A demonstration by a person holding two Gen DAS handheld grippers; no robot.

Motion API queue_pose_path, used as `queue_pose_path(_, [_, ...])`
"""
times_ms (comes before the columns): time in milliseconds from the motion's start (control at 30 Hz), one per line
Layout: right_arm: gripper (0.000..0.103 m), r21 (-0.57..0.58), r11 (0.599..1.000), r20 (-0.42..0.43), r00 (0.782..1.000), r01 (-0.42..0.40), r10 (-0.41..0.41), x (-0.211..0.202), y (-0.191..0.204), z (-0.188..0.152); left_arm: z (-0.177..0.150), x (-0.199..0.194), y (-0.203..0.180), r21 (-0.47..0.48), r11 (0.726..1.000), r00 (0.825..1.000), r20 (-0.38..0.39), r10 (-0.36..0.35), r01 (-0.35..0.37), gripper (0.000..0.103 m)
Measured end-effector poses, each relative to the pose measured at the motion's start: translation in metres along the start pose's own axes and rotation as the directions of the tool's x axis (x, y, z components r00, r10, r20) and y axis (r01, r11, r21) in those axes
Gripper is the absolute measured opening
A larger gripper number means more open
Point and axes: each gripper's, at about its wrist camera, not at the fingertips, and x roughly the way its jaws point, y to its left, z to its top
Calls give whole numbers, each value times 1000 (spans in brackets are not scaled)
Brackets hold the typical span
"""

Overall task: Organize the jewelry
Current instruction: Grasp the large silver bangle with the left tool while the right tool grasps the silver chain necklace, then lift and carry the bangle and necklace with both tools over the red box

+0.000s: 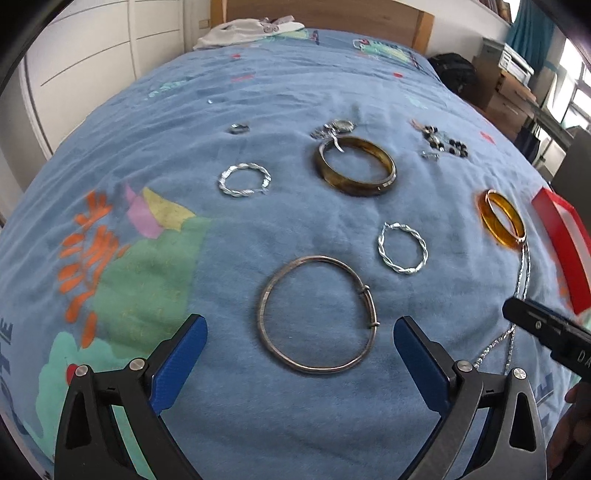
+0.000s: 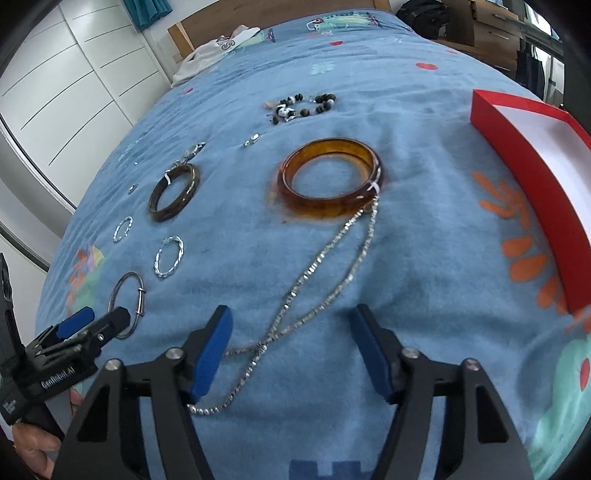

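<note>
Jewelry lies spread on a blue bedspread (image 1: 258, 96). My left gripper (image 1: 299, 328) is open, its jaws on either side of a thin silver bangle (image 1: 275, 280) without touching it. Beyond lie two twisted silver rings (image 1: 421, 247) (image 1: 225, 182), a dark brown bangle (image 1: 388, 162) and an amber bangle (image 1: 496, 230). My right gripper (image 2: 291, 319) is open above a silver chain (image 2: 321, 258) that runs up to the amber bangle (image 2: 314, 208). A red box (image 2: 517, 162) with a white inside lies open at the right.
A beaded bracelet (image 2: 325, 99) and small silver pieces (image 1: 340, 127) lie further back. White clothing (image 1: 236, 31) sits by the wooden headboard. White wardrobes stand at the left; cartons and a black bag (image 1: 454, 72) stand beside the bed. The left gripper (image 2: 83, 325) shows in the right wrist view.
</note>
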Motion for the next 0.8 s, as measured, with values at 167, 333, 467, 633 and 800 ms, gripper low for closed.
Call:
queue_pose_path(167, [54,6,1000,0,1000,-7,7,3,-2,3,-3,11,-2,12,999,999,-25,33,-33,97])
queue_pose_path(333, [34,4,1000,-3,1000,-2,2,6,-6,6,-2,14,-1,18,999,999,-16,39,-38,75])
queue_pose_path(467, [6,16,999,-16,999,-34,35,4,-14,7,-1,10,-2,29,999,999,-8,44,-44,70])
queue_pose_path(633, [3,-18,997,-5,998,-70,70,-12,-12,3,-3,-2,-1,22,999,999,-1,40,-40,70])
queue_pose_path(800, [3,-51,994,35,995,-97,98,-38,-7,2,-5,-22,-7,26,999,999,20,28,-29,70])
